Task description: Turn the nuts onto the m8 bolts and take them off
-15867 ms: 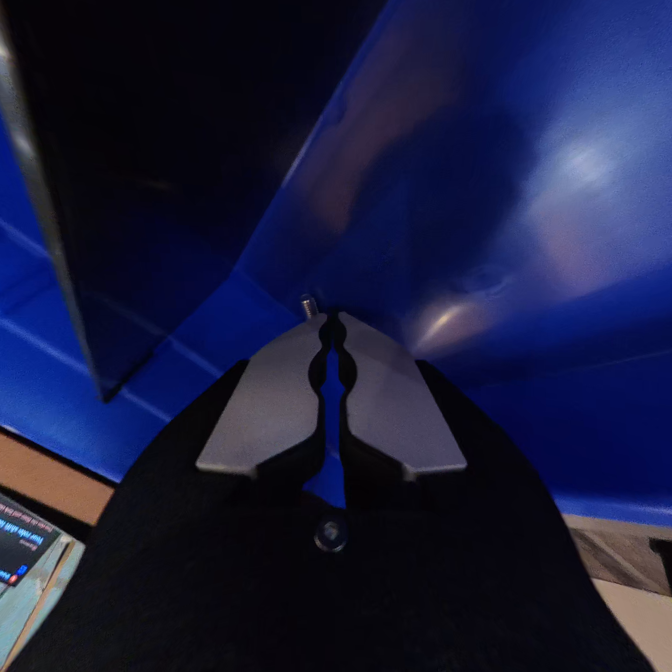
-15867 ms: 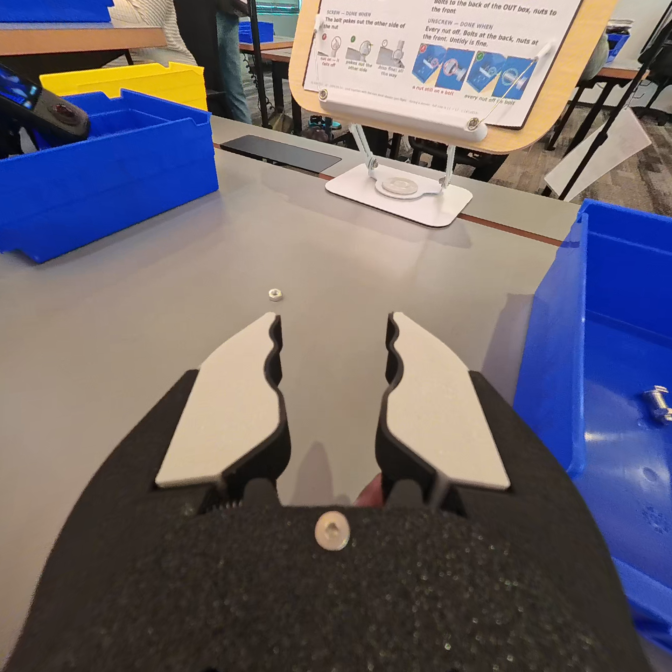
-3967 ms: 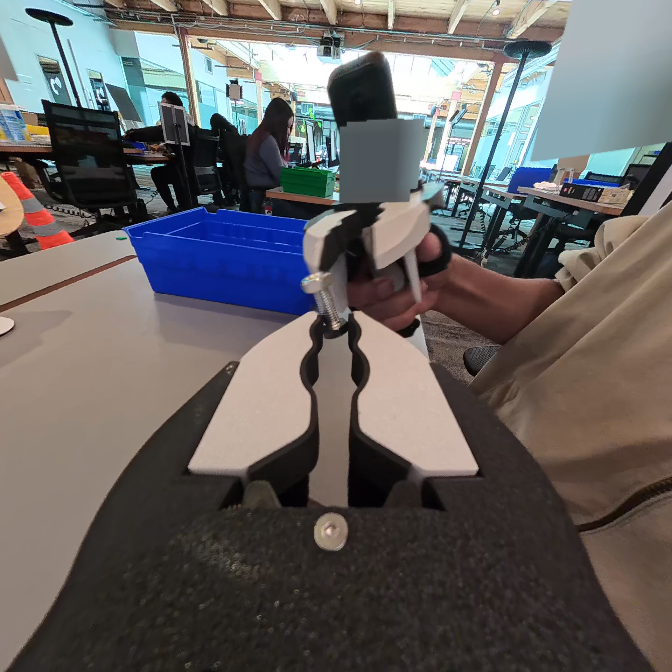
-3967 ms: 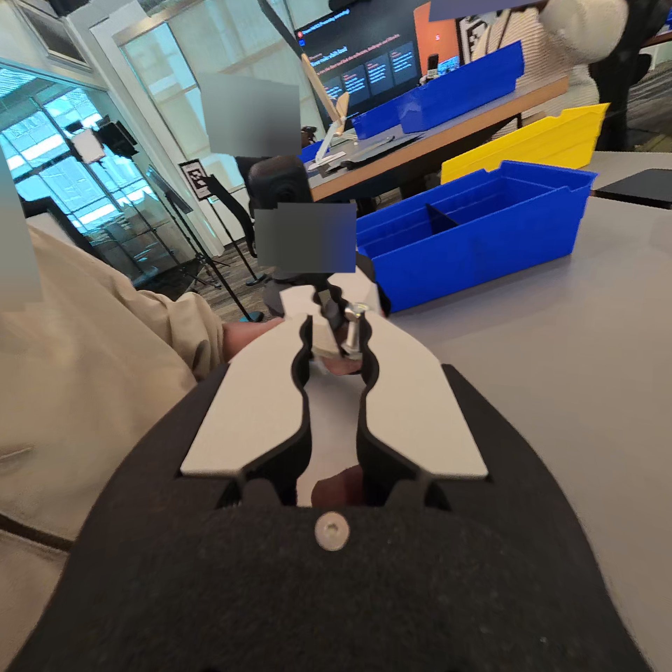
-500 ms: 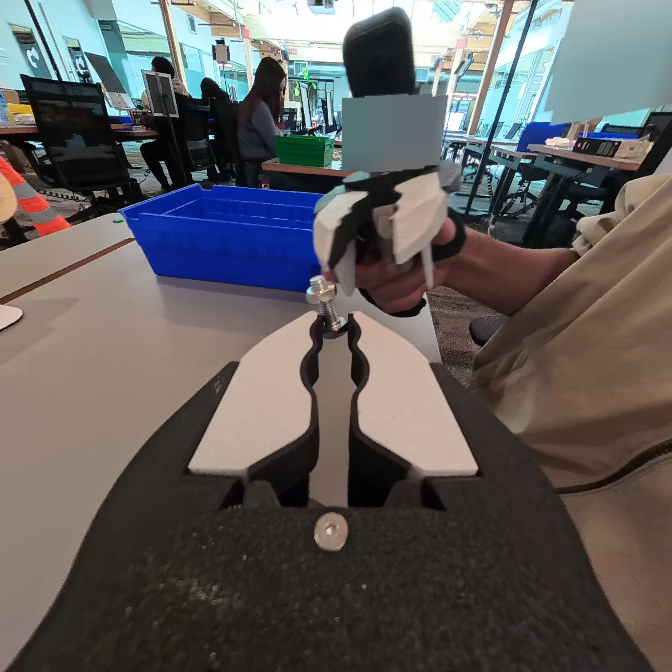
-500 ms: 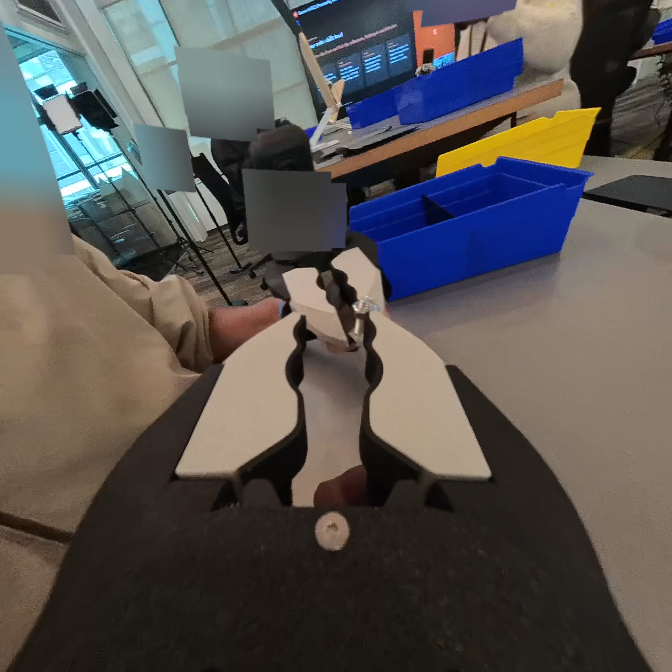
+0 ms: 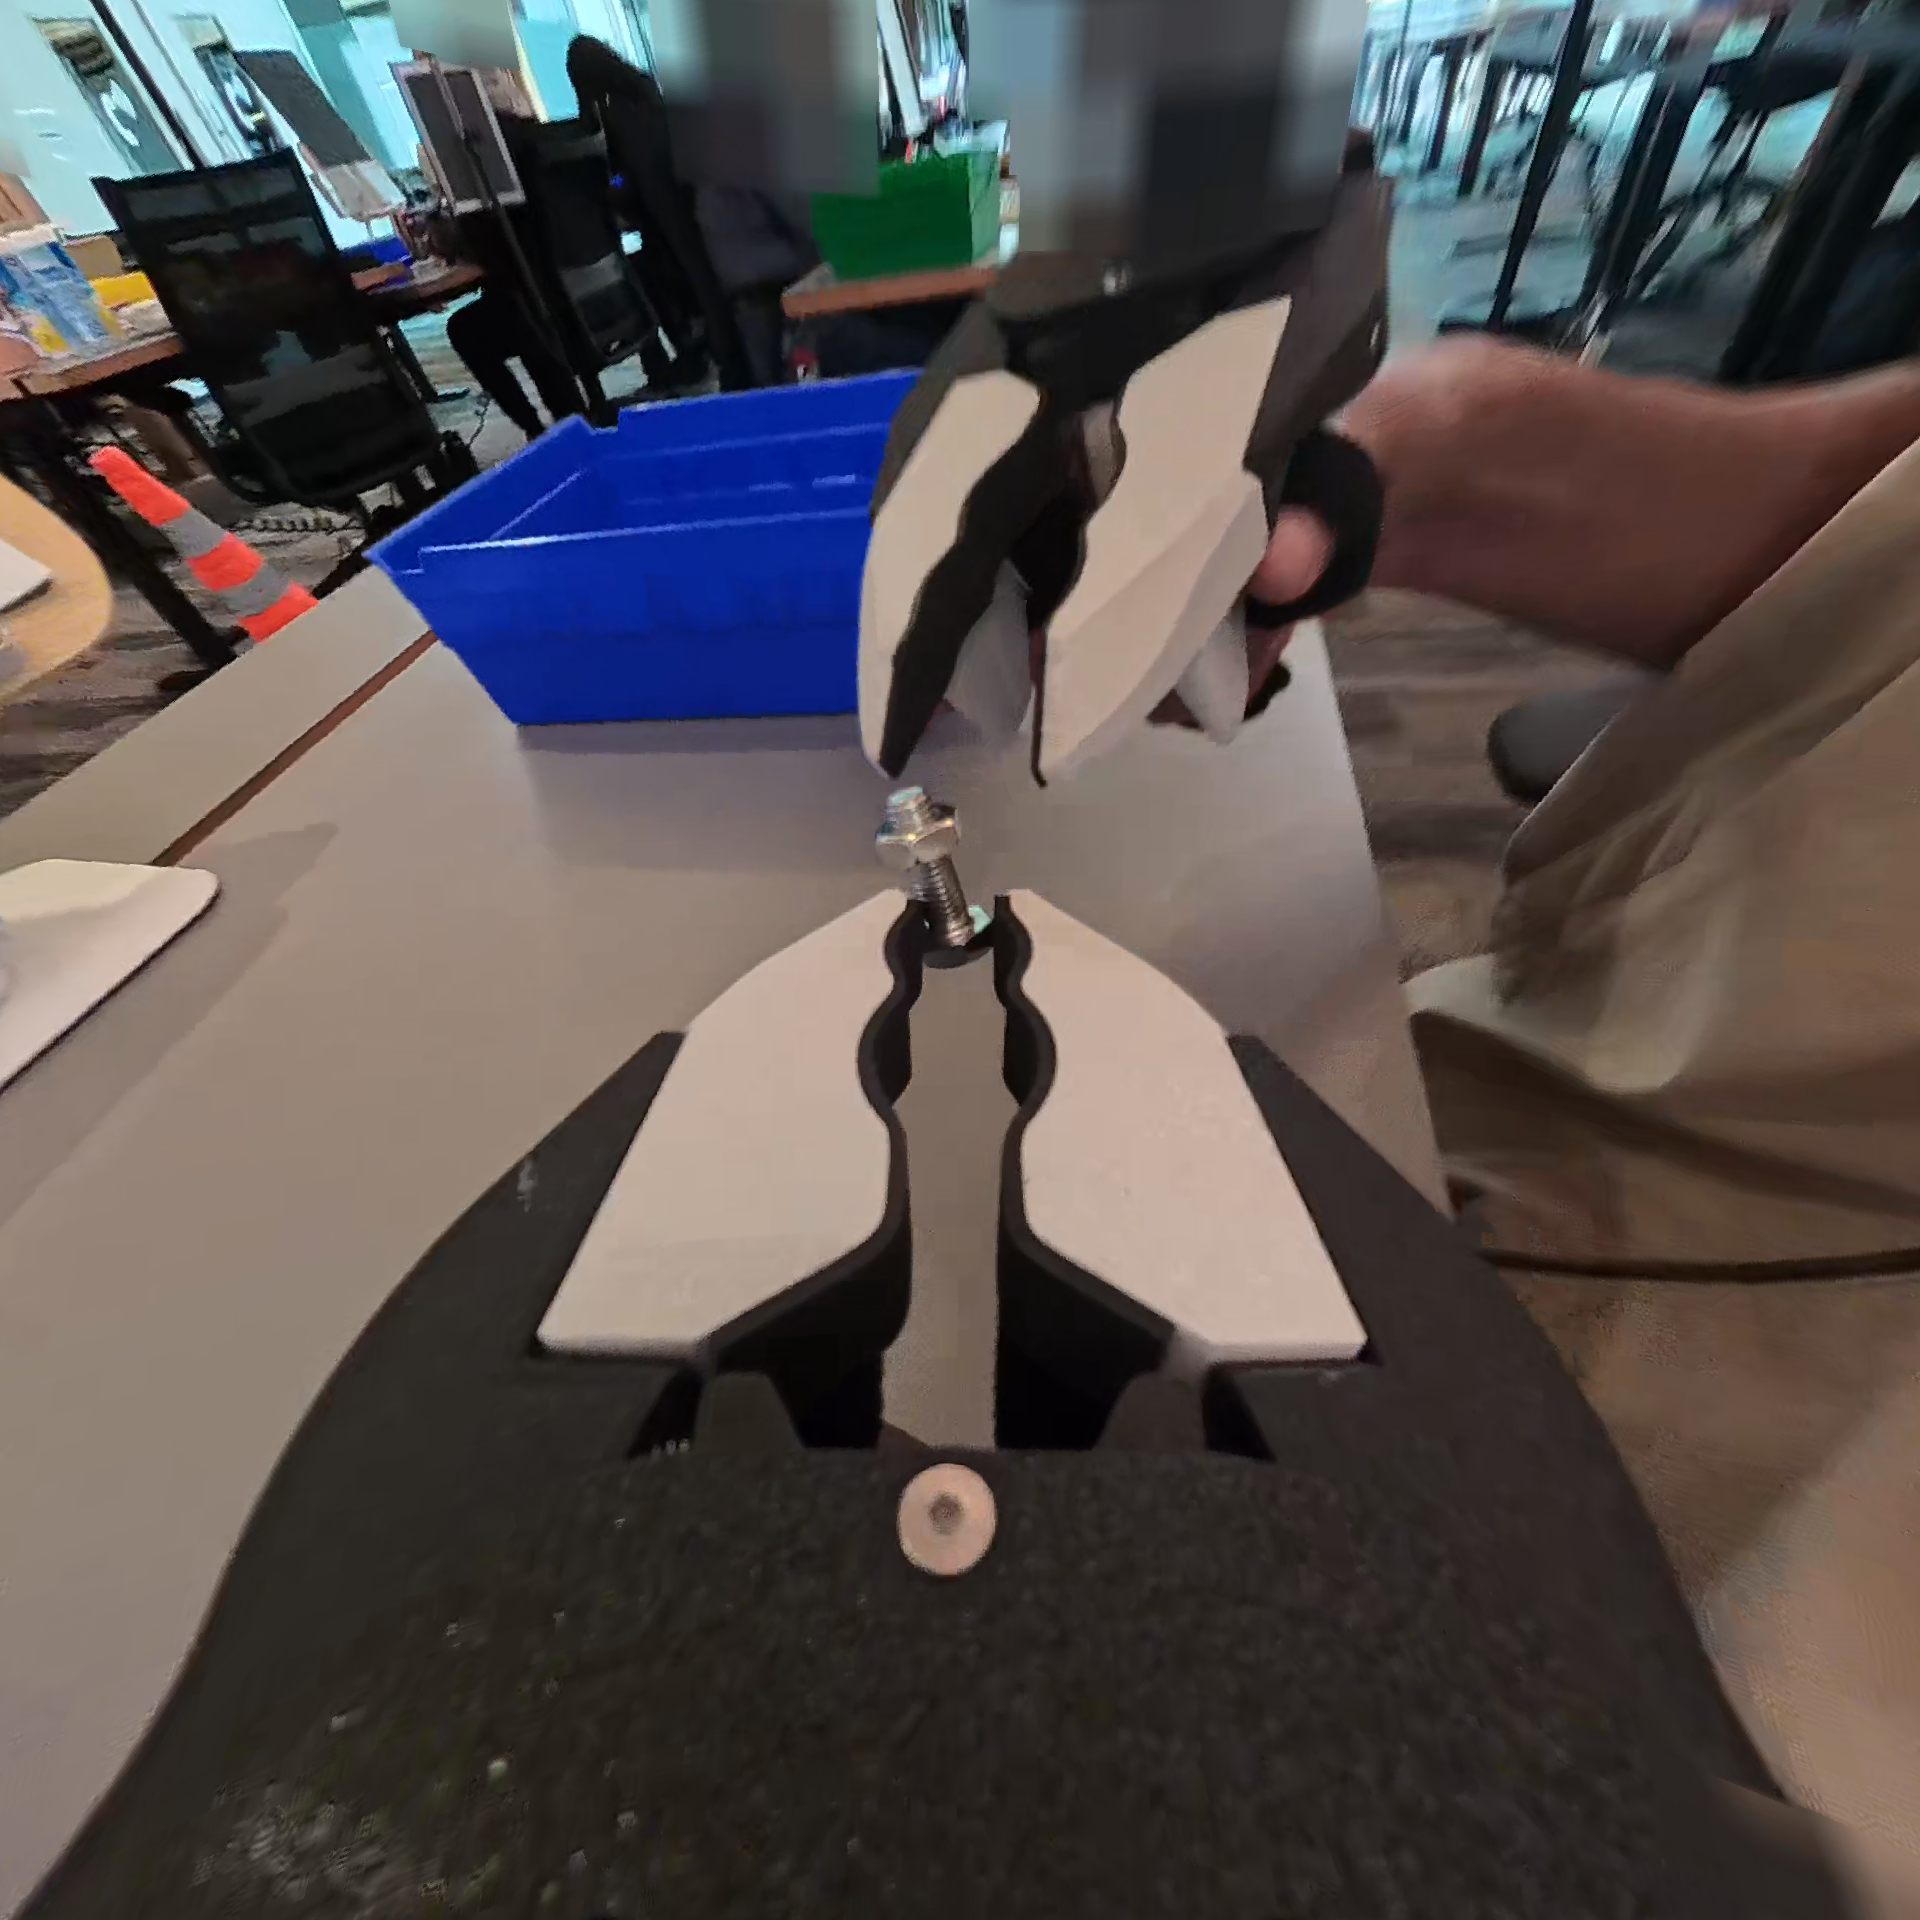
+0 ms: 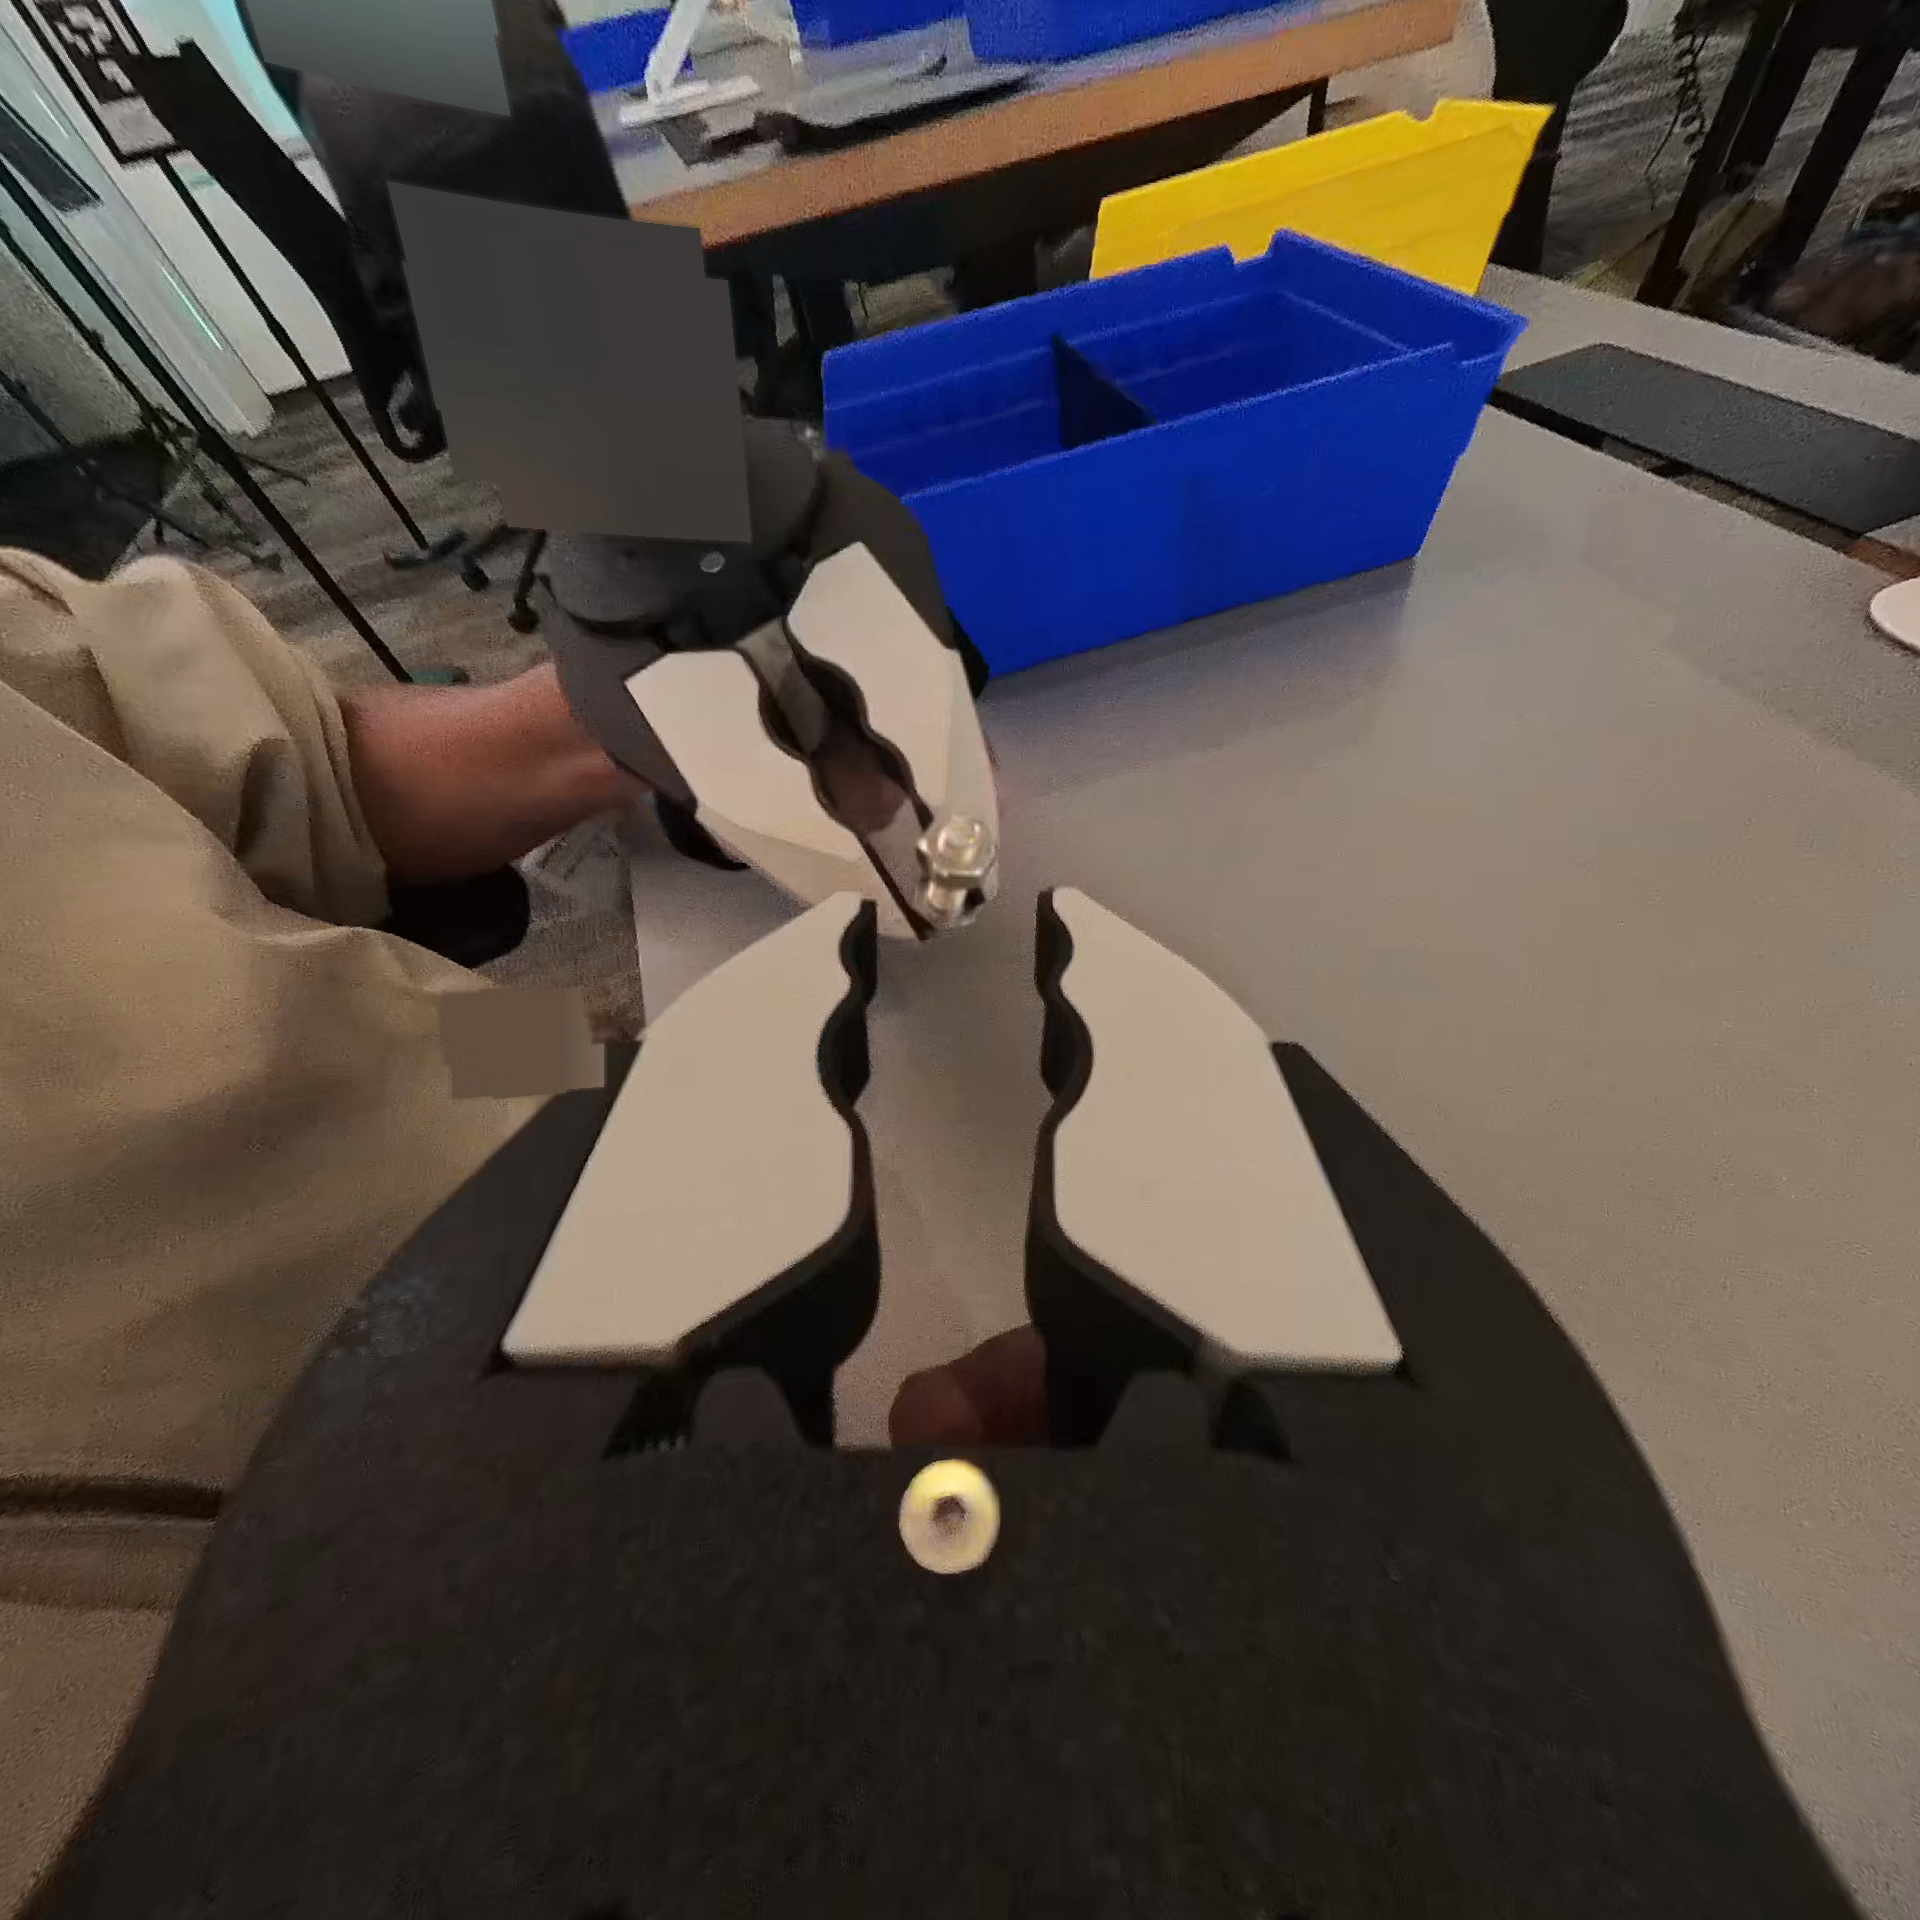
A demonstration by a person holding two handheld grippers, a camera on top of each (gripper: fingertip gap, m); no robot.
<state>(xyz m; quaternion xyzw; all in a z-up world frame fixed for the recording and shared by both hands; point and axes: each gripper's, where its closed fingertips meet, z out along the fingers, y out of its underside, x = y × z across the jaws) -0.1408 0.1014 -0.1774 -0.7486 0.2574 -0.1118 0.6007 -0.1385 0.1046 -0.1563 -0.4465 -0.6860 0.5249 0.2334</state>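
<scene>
My left gripper (image 7: pixel 948 925) is shut on the head of a silver M8 bolt (image 7: pixel 935 891), which stands up out of the tips. A nut (image 7: pixel 916 828) sits near the top of the thread. My right gripper (image 8: pixel 954 902) is open and empty. Its tips are on either side of the bolt (image 8: pixel 951 868) without touching it. In the left wrist view the right gripper (image 7: pixel 966 767) hangs just above the nut. In the right wrist view the left gripper's fingers (image 8: pixel 883 675) point down to the right.
A grey table (image 8: pixel 1455 935) lies below both grippers. A blue bin with a divider (image 8: pixel 1195 520) stands beyond the left gripper, and a yellow bin (image 8: pixel 1320 197) behind it. Another blue bin (image 7: pixel 665 561) is behind the right gripper. A white stand base (image 7: pixel 94 935) is on the left. A person's beige sleeve (image 7: pixel 1662 831) is close by.
My right gripper has opened and drawn back off the bolt's top, leaving the nut on the thread. The left gripper still holds the bolt and has tilted down towards the table.
</scene>
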